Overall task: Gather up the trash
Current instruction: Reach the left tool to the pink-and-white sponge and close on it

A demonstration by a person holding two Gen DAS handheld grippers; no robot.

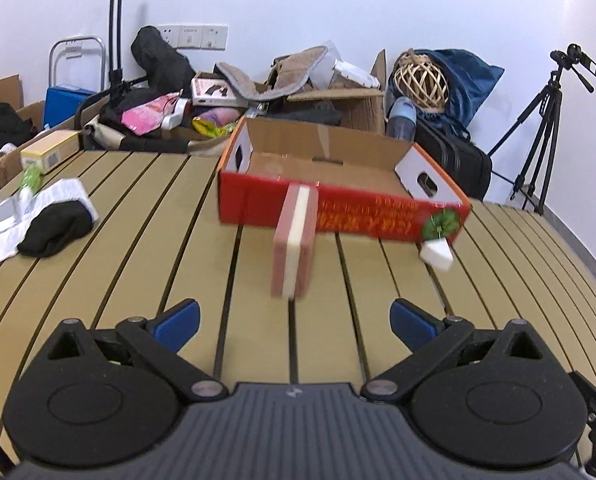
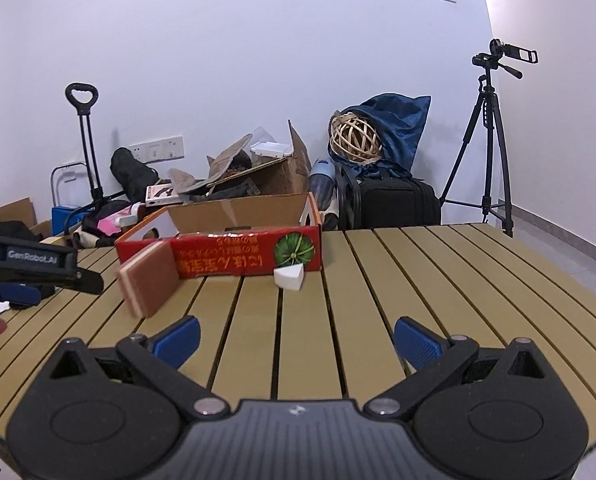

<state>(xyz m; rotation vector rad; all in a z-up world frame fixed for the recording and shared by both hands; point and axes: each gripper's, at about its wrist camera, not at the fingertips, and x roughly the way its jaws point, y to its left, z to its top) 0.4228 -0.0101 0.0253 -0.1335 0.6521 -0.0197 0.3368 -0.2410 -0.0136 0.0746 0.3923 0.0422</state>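
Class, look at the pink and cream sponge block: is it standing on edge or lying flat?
On edge: the sponge block stands tall on the table, tilted, blurred.

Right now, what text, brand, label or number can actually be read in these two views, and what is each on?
"GenRobot.AI": white lettering on the side of the left hand-held gripper, seen in the right wrist view.
Orange characters, upside down, on the red cardboard box: not readable.
Print on the yellowish carton at the table's far left: too blurred.
Print on the crumpled white wrapper: too small.
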